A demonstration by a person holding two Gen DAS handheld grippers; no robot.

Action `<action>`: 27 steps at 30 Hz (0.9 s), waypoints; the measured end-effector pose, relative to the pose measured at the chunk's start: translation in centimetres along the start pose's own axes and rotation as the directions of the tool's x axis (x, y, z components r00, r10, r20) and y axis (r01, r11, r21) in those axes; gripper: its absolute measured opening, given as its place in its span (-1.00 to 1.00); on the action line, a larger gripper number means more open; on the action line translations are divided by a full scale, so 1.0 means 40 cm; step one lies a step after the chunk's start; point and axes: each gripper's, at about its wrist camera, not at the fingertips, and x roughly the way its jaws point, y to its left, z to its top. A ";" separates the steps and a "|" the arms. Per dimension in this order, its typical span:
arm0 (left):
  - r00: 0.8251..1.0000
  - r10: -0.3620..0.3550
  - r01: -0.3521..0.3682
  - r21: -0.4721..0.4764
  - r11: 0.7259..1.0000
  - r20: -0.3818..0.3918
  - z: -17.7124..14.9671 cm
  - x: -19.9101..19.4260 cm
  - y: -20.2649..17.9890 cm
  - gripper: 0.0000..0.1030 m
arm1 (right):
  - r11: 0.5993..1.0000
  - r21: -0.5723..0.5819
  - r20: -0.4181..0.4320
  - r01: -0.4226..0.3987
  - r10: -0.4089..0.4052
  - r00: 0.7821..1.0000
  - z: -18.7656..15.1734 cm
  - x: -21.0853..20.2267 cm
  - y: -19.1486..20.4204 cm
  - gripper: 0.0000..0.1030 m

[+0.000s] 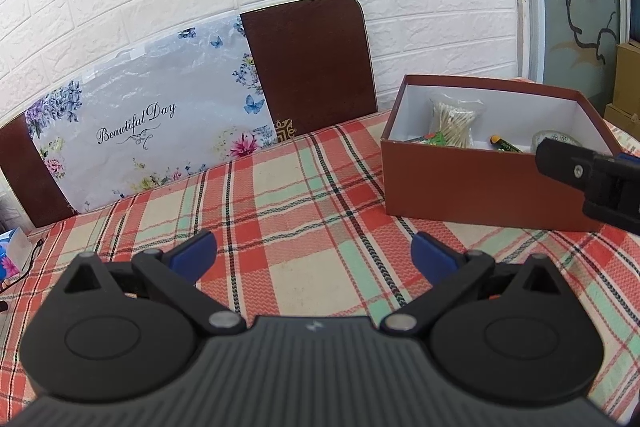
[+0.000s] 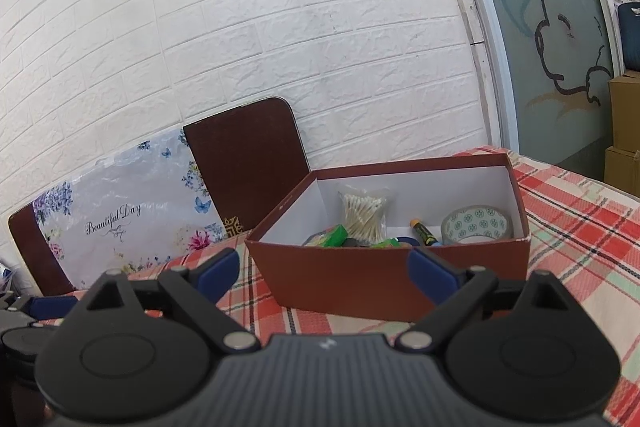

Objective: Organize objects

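A red-brown open box (image 1: pixel 472 183) stands on the plaid tablecloth at the right; it also shows in the right wrist view (image 2: pixel 360 279). Inside lie a bag of cotton swabs (image 2: pixel 362 217), a roll of patterned tape (image 2: pixel 476 225), green packets (image 2: pixel 330 235) and a small dark tube (image 2: pixel 424 233). My left gripper (image 1: pixel 314 255) is open and empty over the cloth, left of the box. My right gripper (image 2: pixel 323 269) is open and empty, just in front of the box's near wall; its body shows in the left wrist view (image 1: pixel 592 175).
A floral board reading "Beautiful Day" (image 1: pixel 152 131) and a dark brown board (image 1: pixel 312 67) lean against the white brick wall behind the table. A blue tissue pack (image 1: pixel 12 251) sits at the far left edge. Cardboard boxes (image 2: pixel 624 131) stand off the table at the right.
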 end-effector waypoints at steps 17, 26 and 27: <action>1.000 -0.014 0.014 -0.011 1.000 -0.019 0.000 -0.001 -0.001 1.00 | 0.999 0.016 0.015 0.045 -0.045 0.999 -0.017 -0.002 -0.015 0.99; 1.000 -0.007 0.007 0.021 1.000 -0.025 -0.003 -0.001 -0.015 1.00 | 0.998 0.036 0.005 0.058 -0.059 0.998 -0.020 0.002 -0.029 0.99; 1.000 -0.008 0.009 0.021 1.000 -0.026 -0.003 -0.001 -0.016 1.00 | 0.998 0.036 0.003 0.058 -0.058 0.998 -0.021 0.002 -0.029 0.99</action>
